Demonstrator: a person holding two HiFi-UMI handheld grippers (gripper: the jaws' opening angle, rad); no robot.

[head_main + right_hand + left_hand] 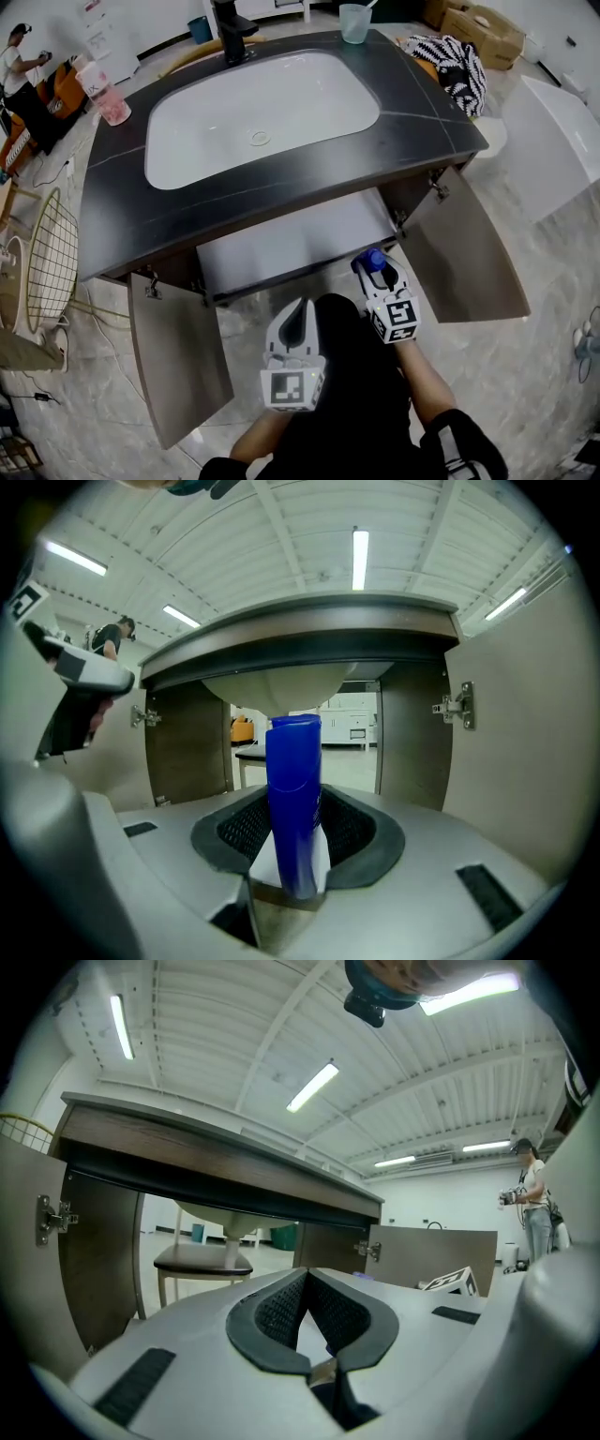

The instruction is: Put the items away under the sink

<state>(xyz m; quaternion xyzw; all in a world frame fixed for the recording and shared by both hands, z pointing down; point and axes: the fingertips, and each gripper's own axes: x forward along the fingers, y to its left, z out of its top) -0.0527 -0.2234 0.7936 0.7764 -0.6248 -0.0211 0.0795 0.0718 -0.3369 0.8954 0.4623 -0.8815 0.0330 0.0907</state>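
My right gripper [382, 277] [296, 797] is shut on a blue bottle [373, 260] [294, 794], held upright just in front of the open cabinet under the sink. The grey shelf [291, 246] inside the cabinet lies directly ahead of it. Both cabinet doors stand open, the left door [178, 354] and the right door [469, 255]. My left gripper [297, 330] [306, 1277] hangs lower and to the left, shut with nothing between its pads. In the left gripper view the vanity's underside [216, 1171] is above and ahead.
On the dark countertop [122, 202] stand a pink bottle [105, 94], a black faucet [232, 33] and a cup [355, 22] around the white basin [258, 112]. A wire basket [52, 258] stands at left, a patterned cloth [455, 64] and cardboard boxes [480, 28] at right.
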